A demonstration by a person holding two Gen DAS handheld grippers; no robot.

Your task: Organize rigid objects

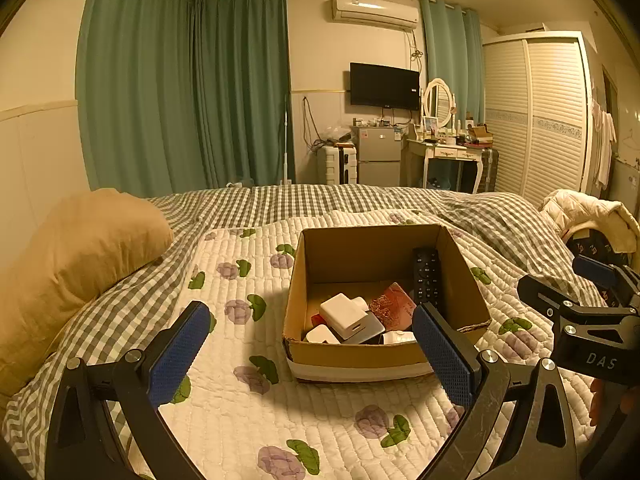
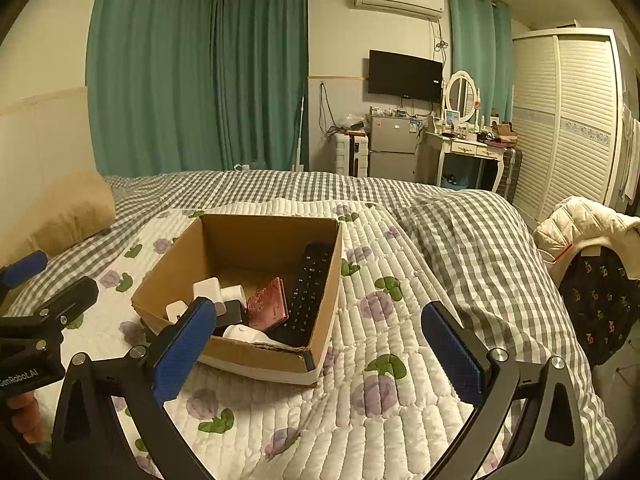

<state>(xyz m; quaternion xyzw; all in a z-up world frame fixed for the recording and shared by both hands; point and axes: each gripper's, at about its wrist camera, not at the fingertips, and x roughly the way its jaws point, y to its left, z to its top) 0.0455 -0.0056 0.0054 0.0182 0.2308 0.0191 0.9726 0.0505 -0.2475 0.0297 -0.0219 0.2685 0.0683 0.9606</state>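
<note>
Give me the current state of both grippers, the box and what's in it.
left gripper: open, empty, held short of the box.
right gripper: open, empty.
cardboard box: open-topped, upright on the floral quilt.
remote control: in the box, leaning along its right wall.
white chargers: piled in the box.
red patterned case: in the box, beside the remote.

**A:** ok what kind of room is this?

**B:** somebody's bedroom, pretty clearly. Big bed (image 2: 280, 188) with a checked cover, a flowery quilt (image 2: 400, 320) on top, a tan pillow (image 1: 80, 248) at the side.

**A:** not a hotel?

**B:** looks lived-in. Green curtains (image 1: 180, 88), wall TV (image 1: 384, 86), AC unit (image 1: 374, 12), white louvred wardrobe (image 1: 536, 120), cluttered vanity with an oval mirror (image 1: 438, 100), small fridge (image 1: 378, 154).
</note>
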